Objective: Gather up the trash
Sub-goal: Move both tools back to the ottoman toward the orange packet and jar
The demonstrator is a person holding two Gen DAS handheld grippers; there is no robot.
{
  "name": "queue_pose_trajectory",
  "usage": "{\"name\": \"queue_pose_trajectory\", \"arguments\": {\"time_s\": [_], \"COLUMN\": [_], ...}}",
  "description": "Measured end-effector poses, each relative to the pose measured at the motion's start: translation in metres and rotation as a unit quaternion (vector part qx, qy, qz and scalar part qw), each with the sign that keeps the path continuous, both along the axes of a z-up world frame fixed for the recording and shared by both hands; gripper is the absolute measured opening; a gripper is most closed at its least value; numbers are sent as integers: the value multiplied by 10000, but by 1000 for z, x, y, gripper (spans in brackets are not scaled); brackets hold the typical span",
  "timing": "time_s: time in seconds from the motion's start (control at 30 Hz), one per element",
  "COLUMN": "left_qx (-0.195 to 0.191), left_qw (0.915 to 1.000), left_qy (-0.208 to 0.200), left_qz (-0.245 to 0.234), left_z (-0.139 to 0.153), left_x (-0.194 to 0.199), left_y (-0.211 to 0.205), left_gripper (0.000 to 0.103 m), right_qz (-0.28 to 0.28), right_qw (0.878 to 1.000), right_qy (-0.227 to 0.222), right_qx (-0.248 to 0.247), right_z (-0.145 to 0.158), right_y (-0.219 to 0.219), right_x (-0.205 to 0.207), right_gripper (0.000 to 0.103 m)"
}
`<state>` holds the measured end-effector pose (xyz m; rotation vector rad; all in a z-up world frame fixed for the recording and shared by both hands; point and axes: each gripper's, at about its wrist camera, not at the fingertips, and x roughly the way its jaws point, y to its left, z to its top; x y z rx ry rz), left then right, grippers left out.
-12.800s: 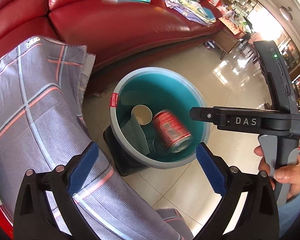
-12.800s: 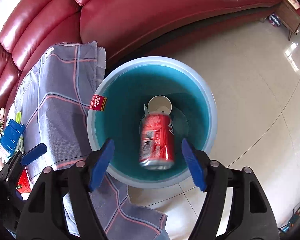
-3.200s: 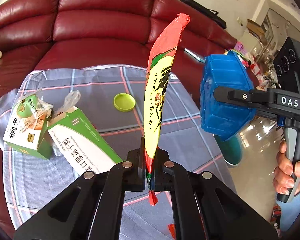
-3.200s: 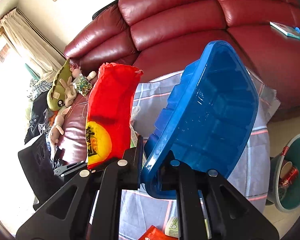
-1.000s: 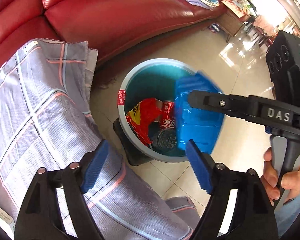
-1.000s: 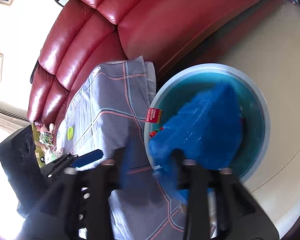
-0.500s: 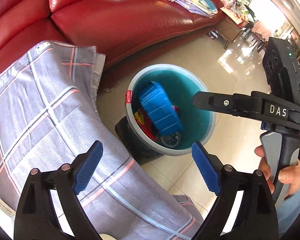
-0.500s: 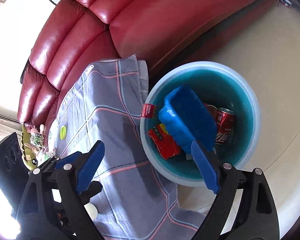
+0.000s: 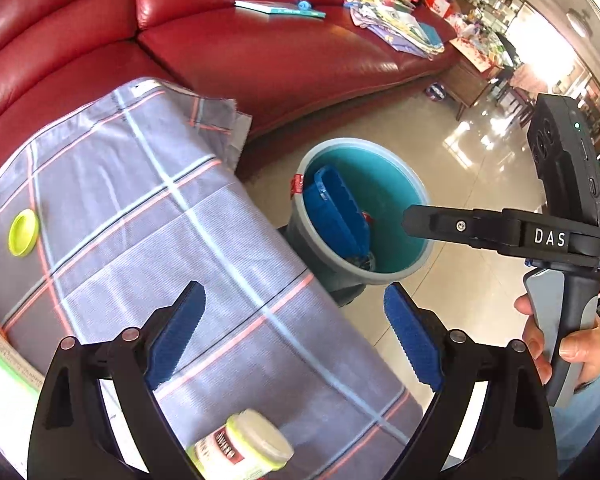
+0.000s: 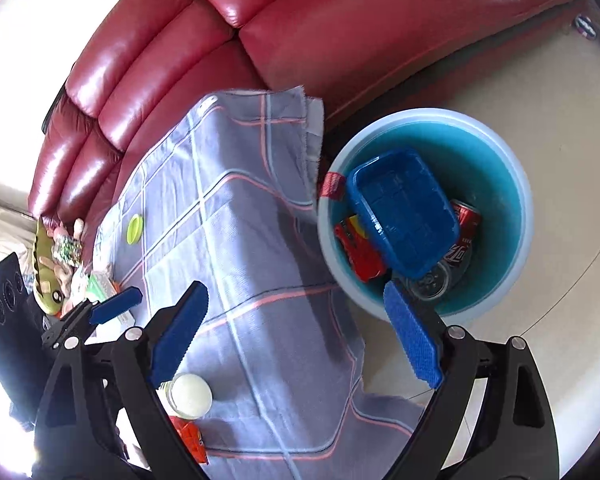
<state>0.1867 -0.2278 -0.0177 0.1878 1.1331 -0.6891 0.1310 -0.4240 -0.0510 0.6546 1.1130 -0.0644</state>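
in the teal bin (image 10: 500, 280) on the floor beside the cloth-covered worktop (image 10: 252, 248) we see the blue tray (image 10: 404, 208) atop a red wrapper (image 10: 360, 252) and can (image 10: 462, 236). our left hand-held gripper (image 9: 296, 332) gapes empty; our right hand-held gripper (image 10: 296, 328), jaws just widened, grips nothing.

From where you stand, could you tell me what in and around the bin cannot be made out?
- Bin floor: both views, hidden under the blue tray.
- Red wrapper: right wrist view, print partly covered by the tray.
- White-lidded jar: left wrist view, label cut by the frame edge.
- Green box: left wrist view, cut by the edge.
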Motion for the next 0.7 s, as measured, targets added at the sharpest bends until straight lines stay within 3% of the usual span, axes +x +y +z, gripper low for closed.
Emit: {"name": "queue_pose_trajectory", "arguments": {"time_s": [0.3, 0.7], "left_qx": [-123, -1], "left_qw": [9990, 9988], "left_qy": [36, 322], "left_qz": [419, 355], "left_z": [-1, -43], "left_x": [-33, -106], "left_y": [82, 147], "left_gripper": [92, 92], "right_qz": [640, 1463], "right_qw": [9974, 9857], "right_qy": [154, 632], "right_qx": [-289, -539], "right_z": [7, -13], "right_y": [71, 154], "right_x": [-11, -48], "right_gripper": [85, 86]}}
